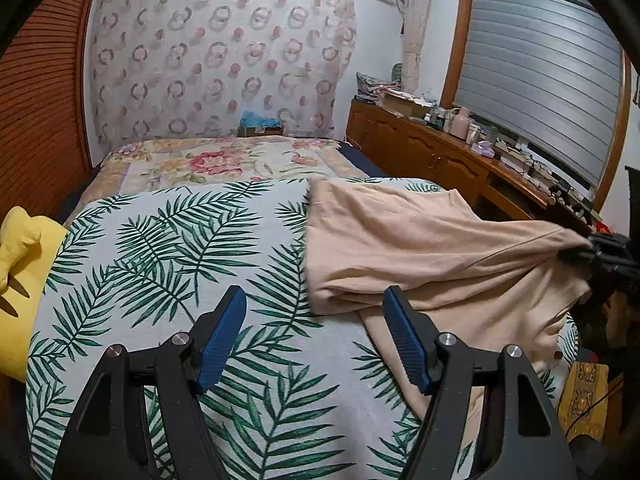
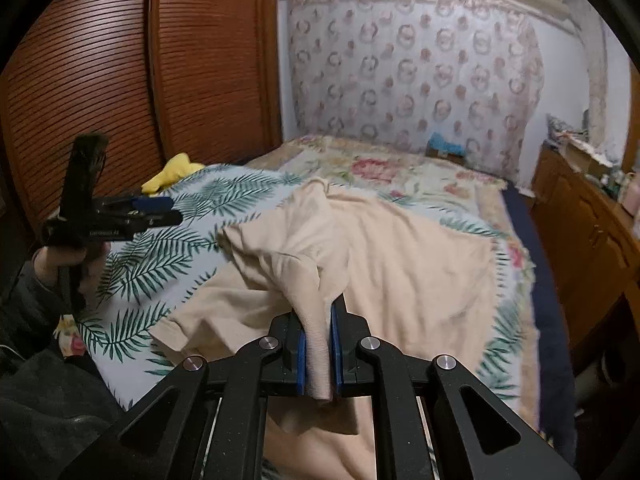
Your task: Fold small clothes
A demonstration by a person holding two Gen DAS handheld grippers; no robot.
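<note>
A beige garment [image 1: 420,248] [image 2: 400,248] lies rumpled on the right half of a leaf-print cloth [image 1: 180,260] [image 2: 160,256] spread over the bed. My right gripper [image 2: 320,308] is shut on a ribbed hem of the garment and holds that part lifted off the cloth; in the left wrist view it shows at the far right [image 1: 600,256] with fabric bunched in it. My left gripper [image 1: 315,292] stands open just above the garment's left edge, nothing pinched between its blue pads [image 1: 222,344]. From the right wrist view the left gripper [image 2: 160,210] hovers over the leaf print, apart from the garment.
A yellow garment [image 1: 24,248] [image 2: 176,172] sits at the cloth's left edge by the slatted wardrobe doors [image 2: 120,80]. A floral bedspread [image 1: 208,160] covers the far bed. A cluttered wooden cabinet [image 1: 420,152] [image 2: 592,232] runs along the right side under the window.
</note>
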